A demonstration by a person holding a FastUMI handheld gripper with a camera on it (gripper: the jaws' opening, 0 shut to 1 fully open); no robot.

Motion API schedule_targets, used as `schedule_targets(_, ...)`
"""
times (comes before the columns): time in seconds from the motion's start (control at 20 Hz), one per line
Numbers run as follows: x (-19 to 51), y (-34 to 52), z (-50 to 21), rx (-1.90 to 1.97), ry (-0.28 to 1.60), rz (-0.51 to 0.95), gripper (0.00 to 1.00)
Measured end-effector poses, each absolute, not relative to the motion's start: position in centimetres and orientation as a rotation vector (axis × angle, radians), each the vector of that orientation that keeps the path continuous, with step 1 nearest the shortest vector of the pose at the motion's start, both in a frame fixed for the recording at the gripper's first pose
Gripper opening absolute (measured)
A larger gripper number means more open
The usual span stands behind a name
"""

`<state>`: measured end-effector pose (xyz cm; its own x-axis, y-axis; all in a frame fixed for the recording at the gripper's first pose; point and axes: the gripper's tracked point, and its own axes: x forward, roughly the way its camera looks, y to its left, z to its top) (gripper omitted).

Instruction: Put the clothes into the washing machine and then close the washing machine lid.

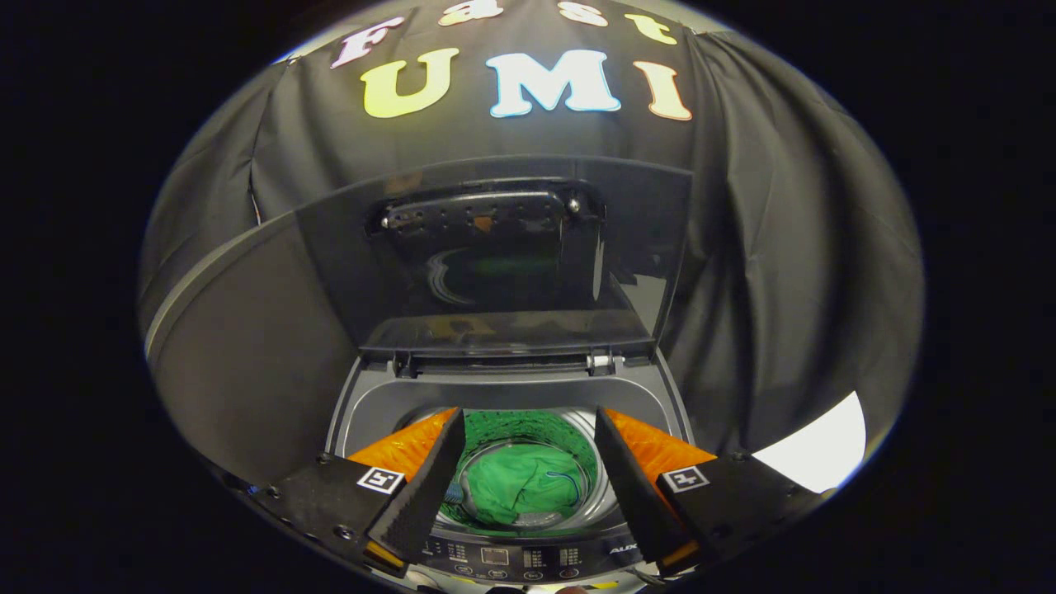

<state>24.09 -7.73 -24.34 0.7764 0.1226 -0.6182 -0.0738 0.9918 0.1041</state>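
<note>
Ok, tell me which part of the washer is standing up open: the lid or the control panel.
The lid: it is raised upright behind the drum, beyond the open gripper. The control panel lies flat at the front, and green clothes sit in the drum.

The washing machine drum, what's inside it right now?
A green garment lies at the bottom of the drum, seen between the open gripper fingers. Whatever is under the cloth is covered. The lid stands raised behind.
</note>
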Motion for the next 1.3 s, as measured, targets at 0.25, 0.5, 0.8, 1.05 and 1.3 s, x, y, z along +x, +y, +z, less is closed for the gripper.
schedule_targets(0.25,25.9,-7.1,-19.2,0.040,0.546,0.129,0.98)
schedule_targets(0.5,28.0,-6.2,-13.6,0.039,0.423,0.144,0.97)
schedule_targets(0.8,31.6,-5.4,-9.4,0.041,0.337,0.150,0.97)
schedule_targets(1.05,34.8,-4.8,-8.2,0.038,0.310,0.151,0.97)
schedule_targets(1.3,38.4,-4.4,-8.3,0.028,0.306,0.146,0.97)
